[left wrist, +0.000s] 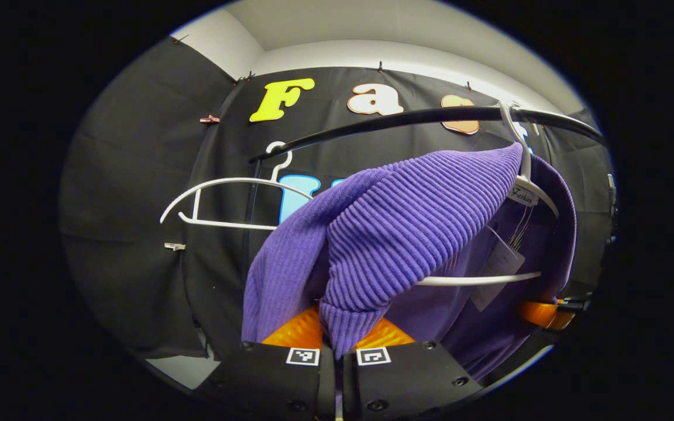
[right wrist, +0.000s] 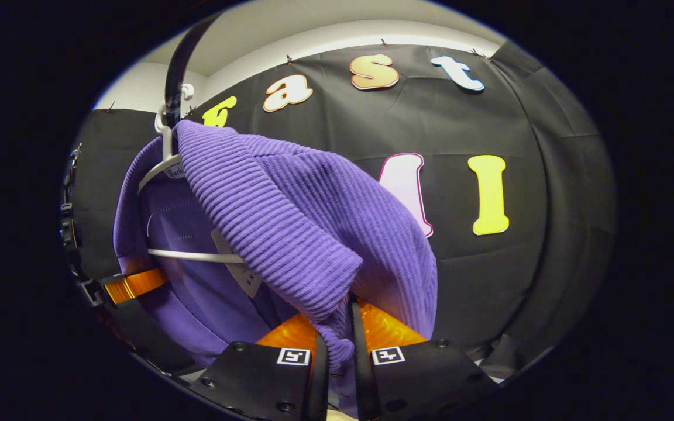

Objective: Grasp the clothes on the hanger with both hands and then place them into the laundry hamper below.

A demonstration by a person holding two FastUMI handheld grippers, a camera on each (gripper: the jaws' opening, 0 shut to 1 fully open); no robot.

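Left gripper view shows the left gripper point(left wrist: 337, 345) pinching a fold of the purple ribbed sweater point(left wrist: 407, 234), both fingers pressed onto the knit. The sweater hangs on a white hanger point(left wrist: 527, 181) hooked over the black rail point(left wrist: 384, 120); an empty white hanger point(left wrist: 226, 202) hangs further along. In the right gripper view, the right gripper point(right wrist: 340, 345) likewise clamps the sweater's opposite shoulder.
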